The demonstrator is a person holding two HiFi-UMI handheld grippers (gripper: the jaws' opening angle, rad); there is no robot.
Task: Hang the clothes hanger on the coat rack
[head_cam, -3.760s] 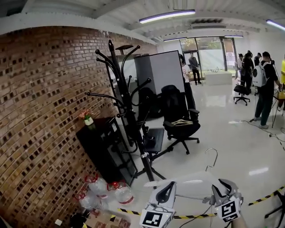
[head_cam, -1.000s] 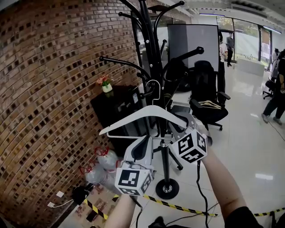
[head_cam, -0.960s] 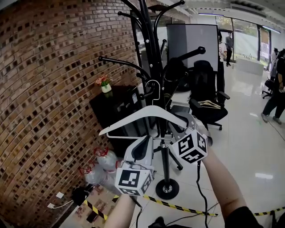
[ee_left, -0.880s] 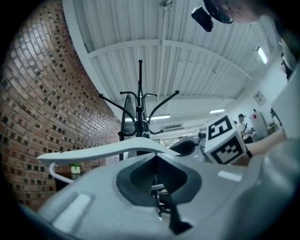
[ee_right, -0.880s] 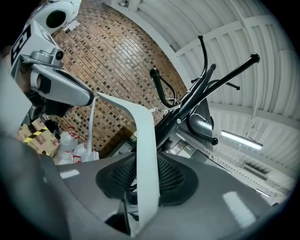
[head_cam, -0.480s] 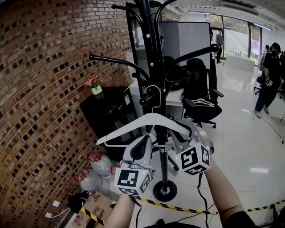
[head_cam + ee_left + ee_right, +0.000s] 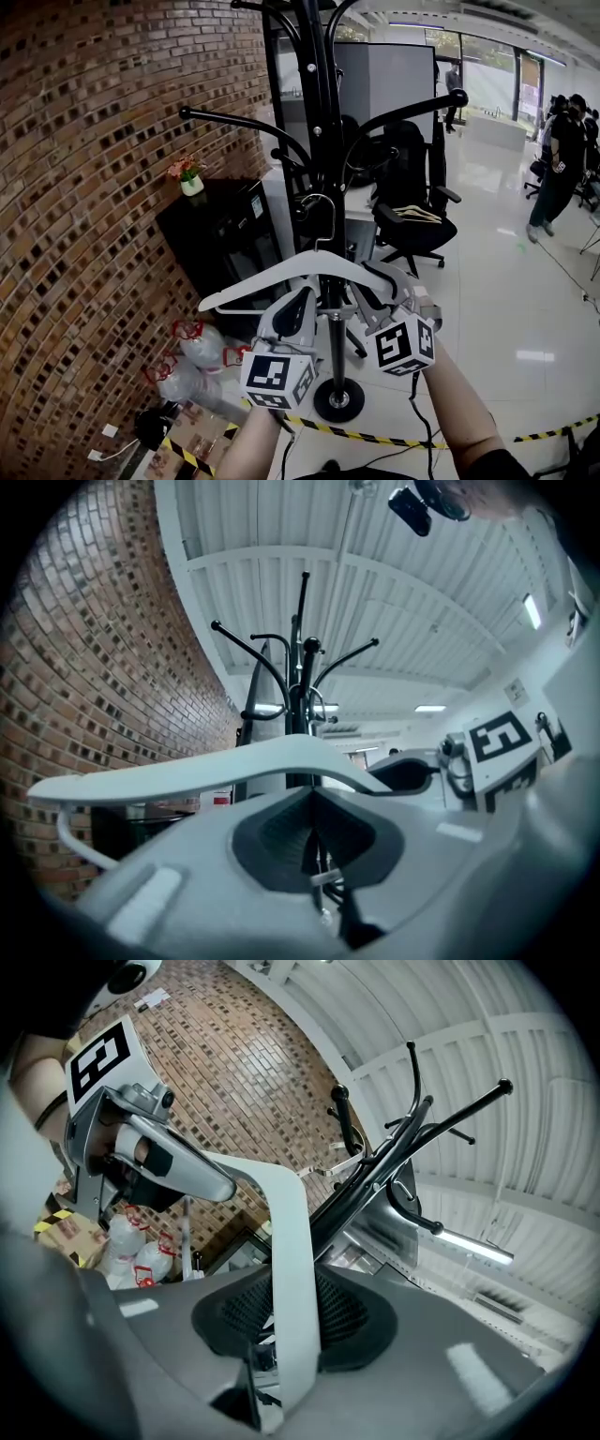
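A flowerpot (image 7: 190, 184) tops the black cabinet (image 7: 214, 246) beside the brick wall (image 7: 84, 187).

The coat rack (image 7: 323, 141) blocks straight ahead (brick wall (image 7: 84, 187) left); open floor (image 7: 506, 309) lies right.

A glossy white floor (image 7: 525, 309) beside a brick wall. Standing on it: the coat rack (image 7: 338, 400) on its round base, a black office chair (image 7: 410, 202), a black cabinet (image 7: 217, 246), knotted plastic bags (image 7: 192, 349), and striped yellow-black tape (image 7: 375, 433).
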